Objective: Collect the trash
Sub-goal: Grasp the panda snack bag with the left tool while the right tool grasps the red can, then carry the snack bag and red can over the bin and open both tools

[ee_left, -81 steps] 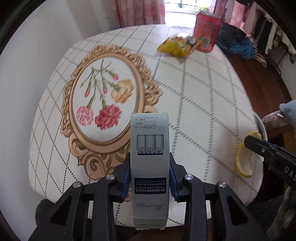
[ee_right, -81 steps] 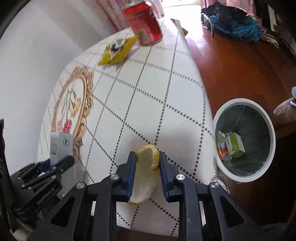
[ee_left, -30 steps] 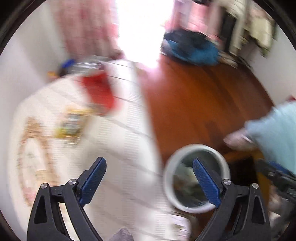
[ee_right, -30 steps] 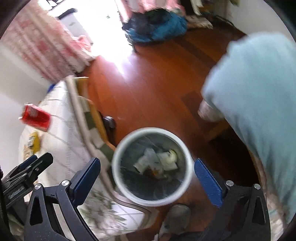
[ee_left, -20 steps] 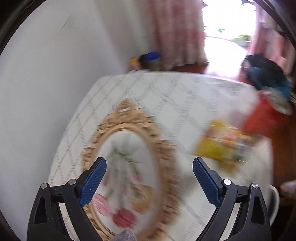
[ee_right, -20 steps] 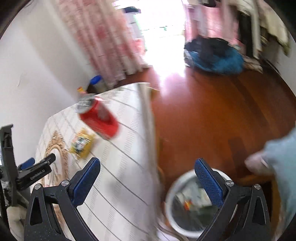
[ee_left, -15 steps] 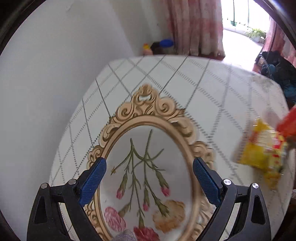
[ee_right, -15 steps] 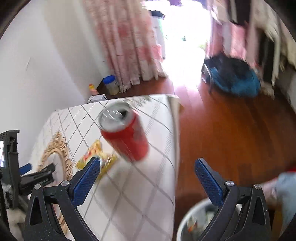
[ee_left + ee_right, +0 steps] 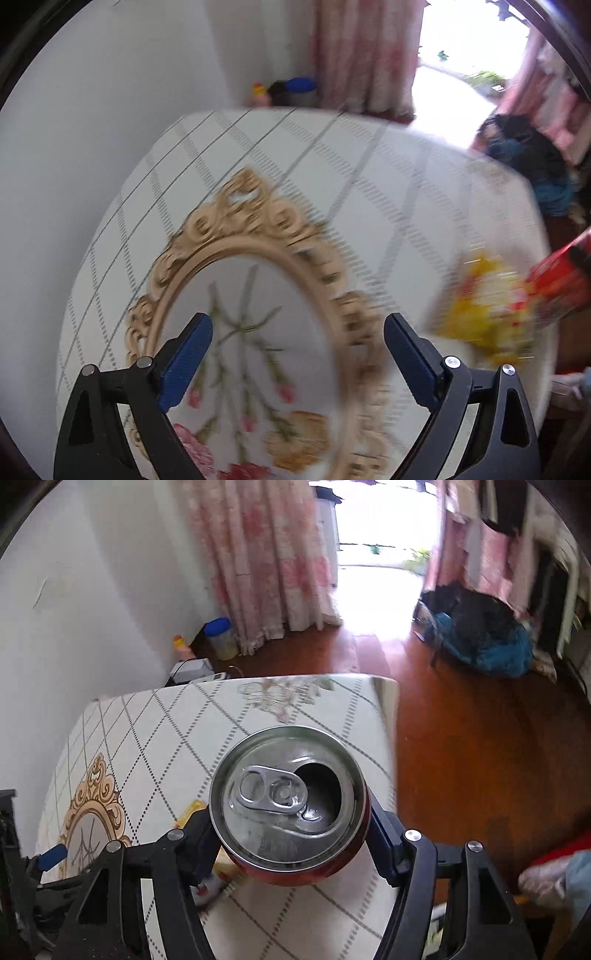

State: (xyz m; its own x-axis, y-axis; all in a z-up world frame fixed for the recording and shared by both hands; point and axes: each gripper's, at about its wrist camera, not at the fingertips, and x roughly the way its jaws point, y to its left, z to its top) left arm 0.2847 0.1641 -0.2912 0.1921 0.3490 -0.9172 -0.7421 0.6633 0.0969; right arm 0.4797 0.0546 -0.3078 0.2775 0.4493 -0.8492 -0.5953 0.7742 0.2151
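Note:
A red soda can (image 9: 291, 805) with an opened silver top stands on the table between the jaws of my right gripper (image 9: 291, 834); the pads sit at or against its sides. The can also shows at the right edge of the left wrist view (image 9: 561, 280). A yellow snack wrapper (image 9: 487, 325) lies on the table beside the can, blurred; in the right wrist view it (image 9: 192, 812) is mostly hidden behind the can. My left gripper (image 9: 295, 354) is open and empty above the floral oval print, left of the wrapper.
The table (image 9: 332, 166) has a white diamond-pattern cloth with a gold-framed flower print (image 9: 251, 332). A white wall is to the left. Wooden floor (image 9: 480, 746), pink curtains (image 9: 266, 554), a blue bag (image 9: 495, 642) and jars lie beyond the table. A person's gloved hand (image 9: 546, 878) is at the right.
Both grippers let their trash go over the bin and swung back to the table, open. My right gripper has come down around the red can. The left view drifts toward the wrapper.

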